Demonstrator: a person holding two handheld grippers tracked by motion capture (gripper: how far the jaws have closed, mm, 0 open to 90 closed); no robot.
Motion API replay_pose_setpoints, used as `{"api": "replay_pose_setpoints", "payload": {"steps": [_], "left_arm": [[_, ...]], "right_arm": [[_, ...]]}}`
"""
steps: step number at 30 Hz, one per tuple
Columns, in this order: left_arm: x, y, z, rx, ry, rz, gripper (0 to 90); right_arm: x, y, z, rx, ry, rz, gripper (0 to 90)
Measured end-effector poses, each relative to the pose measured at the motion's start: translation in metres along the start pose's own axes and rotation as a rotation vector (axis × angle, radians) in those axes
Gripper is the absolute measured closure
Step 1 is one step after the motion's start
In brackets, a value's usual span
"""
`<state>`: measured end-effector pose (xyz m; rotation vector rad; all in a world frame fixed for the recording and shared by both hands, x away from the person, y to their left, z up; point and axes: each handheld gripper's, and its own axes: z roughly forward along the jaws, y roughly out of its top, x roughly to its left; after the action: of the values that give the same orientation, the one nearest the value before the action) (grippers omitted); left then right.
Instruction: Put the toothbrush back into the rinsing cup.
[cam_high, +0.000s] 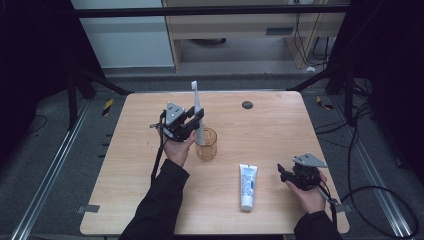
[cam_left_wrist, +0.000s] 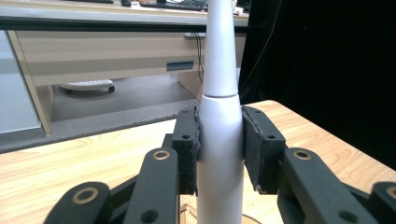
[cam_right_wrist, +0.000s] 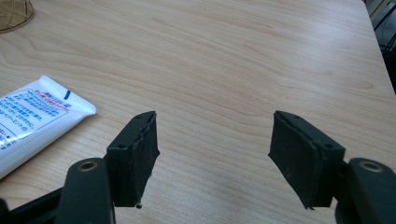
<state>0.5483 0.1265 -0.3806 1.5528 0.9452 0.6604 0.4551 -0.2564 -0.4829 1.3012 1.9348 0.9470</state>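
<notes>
- White plastic electric toothbrush (cam_left_wrist: 219, 140) stands upright in the amber glass cup (cam_high: 206, 145), clamped at its handle by the left gripper (cam_high: 192, 122).
- Likely light, stiff, smooth; hold the thick handle.
- Right gripper (cam_right_wrist: 212, 154) gapes wide near the toothpaste tube (cam_right_wrist: 32, 119).

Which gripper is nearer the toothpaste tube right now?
Right. The right gripper sits open just beside the toothpaste tube, not touching it. The left gripper is farther back, shut on the toothbrush standing in the cup.
</notes>
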Motion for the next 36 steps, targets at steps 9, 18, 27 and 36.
{"api": "replay_pose_setpoints", "payload": {"steps": [9, 18, 27, 36], "left_arm": [[0.000, -0.018, 0.002, 0.022, -0.010, 0.000, 67.3], [0.002, -0.033, 0.002, 0.040, -0.016, 0.003, 67.4], [0.003, -0.045, 0.002, 0.059, -0.014, 0.008, 67.3], [0.002, -0.054, 0.001, 0.081, -0.019, 0.021, 67.3]], "right_arm": [[0.000, 0.000, 0.000, 0.000, 0.000, 0.001, 32.2], [0.000, 0.000, 0.000, 0.002, -0.001, -0.001, 32.3], [0.001, 0.000, 0.001, 0.003, -0.002, -0.003, 32.3], [0.001, 0.000, 0.000, 0.003, -0.004, -0.005, 32.3]]}}
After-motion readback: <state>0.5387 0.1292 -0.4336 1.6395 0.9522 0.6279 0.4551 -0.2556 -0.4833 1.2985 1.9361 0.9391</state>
